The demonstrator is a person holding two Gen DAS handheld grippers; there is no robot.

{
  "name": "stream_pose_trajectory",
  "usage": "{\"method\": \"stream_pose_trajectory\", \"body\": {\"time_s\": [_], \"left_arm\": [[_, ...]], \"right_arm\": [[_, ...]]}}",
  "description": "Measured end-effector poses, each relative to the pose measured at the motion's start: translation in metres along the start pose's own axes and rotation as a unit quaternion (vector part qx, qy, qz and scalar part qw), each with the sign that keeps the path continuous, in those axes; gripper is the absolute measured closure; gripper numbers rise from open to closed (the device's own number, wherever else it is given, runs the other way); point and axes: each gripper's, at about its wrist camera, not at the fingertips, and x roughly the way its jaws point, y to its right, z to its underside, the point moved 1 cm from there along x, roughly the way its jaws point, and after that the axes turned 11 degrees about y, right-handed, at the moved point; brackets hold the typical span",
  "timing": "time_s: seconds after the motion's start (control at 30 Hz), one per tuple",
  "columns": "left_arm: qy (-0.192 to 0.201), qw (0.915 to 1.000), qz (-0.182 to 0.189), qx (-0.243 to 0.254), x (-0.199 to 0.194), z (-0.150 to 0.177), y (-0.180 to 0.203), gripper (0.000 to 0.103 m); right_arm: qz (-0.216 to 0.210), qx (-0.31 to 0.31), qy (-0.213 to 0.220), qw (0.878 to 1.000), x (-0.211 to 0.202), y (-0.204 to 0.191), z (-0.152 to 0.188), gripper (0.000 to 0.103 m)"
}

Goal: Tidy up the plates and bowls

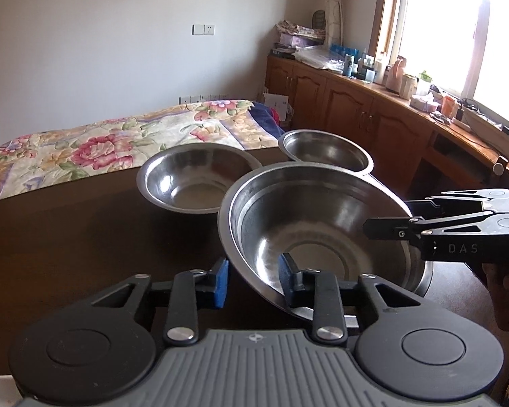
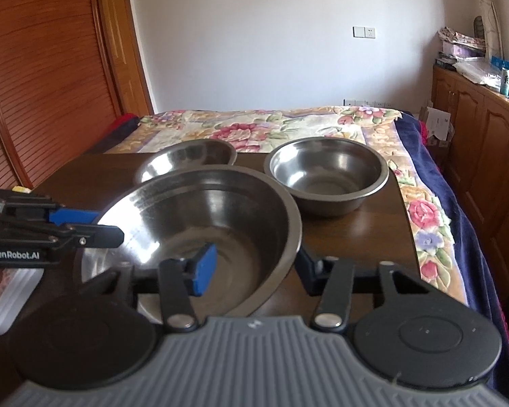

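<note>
Where the big bowl sat: the large, round stainless-steel bowl (image 1: 288, 210) stood at the near edge of the dark brown wooden table (image 1: 85, 237), closest to both cameras.
Left gripper: the left gripper (image 1: 254, 276) straddled the bowl's near rim, one blue pad outside the wall and one inside; whether the pads actually pressed the steel could not be told.
Right gripper: the right gripper (image 2: 258, 269) straddled the opposite side of the rim with its jaws apart, the inner blue pad clearly short of the wall.
Other bowls: a wide, shallow steel bowl (image 1: 186, 183) and a smaller, deeper steel bowl (image 1: 325, 152) stood just behind the large one, close to its far rim.
Beyond: a bed with a floral cover (image 1: 118, 142) lay past the table's far edge.
Step in hand: probably a two-sided grip on the large bowl, ahead of nesting the bowls.
Doing it well: both pairs of pads needed to seat squarely on the thin, sloping wall below the rolled rim and close evenly; smooth steel would likely slip or tip under a one-sided pinch, so the lift should have been level and clear of the neighbours.
</note>
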Motion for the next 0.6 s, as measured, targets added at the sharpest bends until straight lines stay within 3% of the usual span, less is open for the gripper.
{"method": "stream_pose_trajectory", "body": {"time_s": [0.27, 0.3, 0.6], "left_arm": [[-0.003, 0.9999, -0.001, -0.015, 0.000, 0.001, -0.006, 0.049], [-0.003, 0.9999, 0.000, -0.016, -0.002, 0.001, -0.006, 0.050], [0.012, 0.9998, 0.007, -0.012, -0.022, -0.001, -0.001, 0.051]], "right_arm": [[-0.001, 0.005, -0.006, 1.000, 0.001, 0.003, 0.001, 0.068], [-0.003, 0.006, -0.005, 1.000, 0.001, 0.004, 0.001, 0.075], [-0.006, 0.031, -0.005, 0.999, -0.005, 0.007, 0.001, 0.081]]}}
